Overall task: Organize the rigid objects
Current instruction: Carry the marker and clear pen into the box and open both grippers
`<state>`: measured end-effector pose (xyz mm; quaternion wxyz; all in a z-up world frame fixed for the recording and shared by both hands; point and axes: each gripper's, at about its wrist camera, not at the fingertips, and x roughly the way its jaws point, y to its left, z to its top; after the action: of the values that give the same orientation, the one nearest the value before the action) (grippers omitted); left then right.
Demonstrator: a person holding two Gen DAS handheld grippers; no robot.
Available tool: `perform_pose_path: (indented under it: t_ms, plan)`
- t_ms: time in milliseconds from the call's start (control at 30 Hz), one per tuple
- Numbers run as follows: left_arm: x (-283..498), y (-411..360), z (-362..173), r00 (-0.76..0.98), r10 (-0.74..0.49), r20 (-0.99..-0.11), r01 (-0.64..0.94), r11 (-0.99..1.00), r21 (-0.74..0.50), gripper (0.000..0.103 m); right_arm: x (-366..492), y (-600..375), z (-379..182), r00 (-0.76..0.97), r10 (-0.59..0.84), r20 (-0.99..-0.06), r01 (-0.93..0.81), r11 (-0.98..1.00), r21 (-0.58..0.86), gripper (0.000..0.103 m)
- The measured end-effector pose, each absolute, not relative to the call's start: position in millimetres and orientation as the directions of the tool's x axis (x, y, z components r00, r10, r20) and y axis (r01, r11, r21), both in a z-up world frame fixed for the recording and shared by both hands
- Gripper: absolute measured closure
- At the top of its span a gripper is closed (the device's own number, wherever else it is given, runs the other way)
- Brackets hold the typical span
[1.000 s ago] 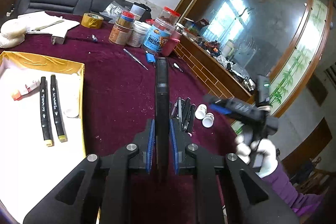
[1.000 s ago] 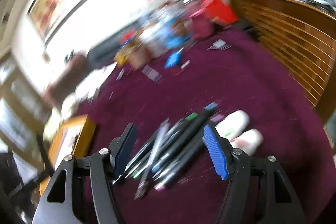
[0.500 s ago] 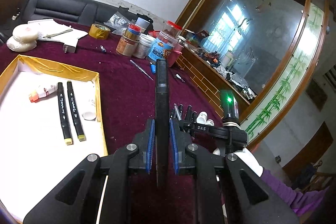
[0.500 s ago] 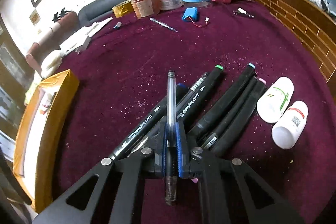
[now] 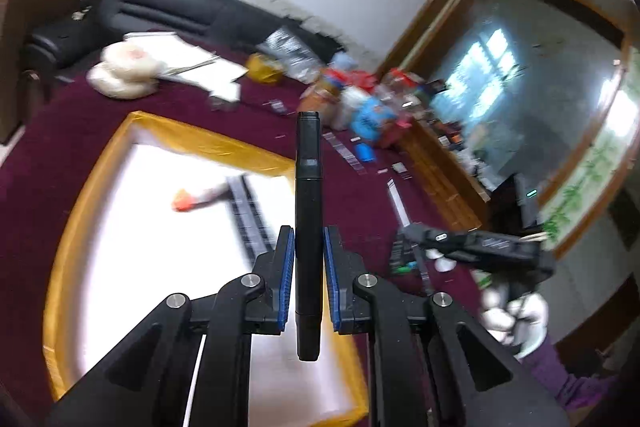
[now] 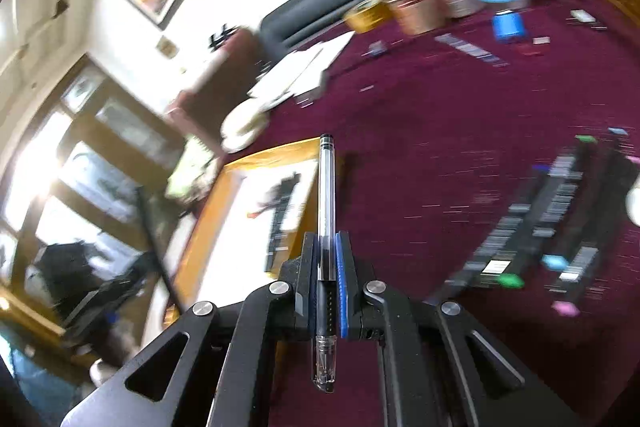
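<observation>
Left hand-held gripper [image 5: 308,279] is clamped on a black marker [image 5: 308,227], long axis straight ahead, gold-rimmed tray [image 5: 80,211] below-left. Right hand-held gripper [image 6: 326,281] pinches a clear pen [image 6: 326,223], tray [image 6: 208,211] ahead-left, so left looks nearer.

Markers [image 6: 552,219] smeared by blur (labels unreadable); jars [image 5: 360,103] likewise.
</observation>
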<state>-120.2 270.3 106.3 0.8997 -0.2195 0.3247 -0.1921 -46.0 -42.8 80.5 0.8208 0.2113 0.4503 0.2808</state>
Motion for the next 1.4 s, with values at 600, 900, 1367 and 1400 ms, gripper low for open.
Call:
perform_pose_path:
  t_ms: [600, 900, 1367, 1400]
  plan:
    - [-46.0, 333.4, 43.5, 0.606, -0.441, -0.662, -0.024, 0.821, -0.57, 0.091, -4.7, 137.5, 9.9, 0.187, 0.64, -0.745, -0.264, 0.763, 0.59, 0.095]
    - [-91.4, 340.2, 66.3, 0.7, -0.374, -0.608, -0.065, 0.815, -0.576, 0.032, -2.2, 129.7, 20.9, 0.262, 0.589, -0.764, -0.292, 0.803, 0.519, 0.089]
    - [-50.1, 264.6, 25.2, 0.47, -0.216, -0.856, -0.001, 0.969, -0.246, 0.058, -43.8, -27.4, 62.4, 0.515, 0.516, -0.684, -0.159, 0.842, 0.515, 0.079]
    - [-43.4, 262.4, 26.5, 0.467, -0.196, -0.862, 0.006, 0.976, -0.219, 0.066, -47.6, -42.4, 64.4, 0.532, 0.505, -0.679, -0.137, 0.843, 0.519, 0.079]
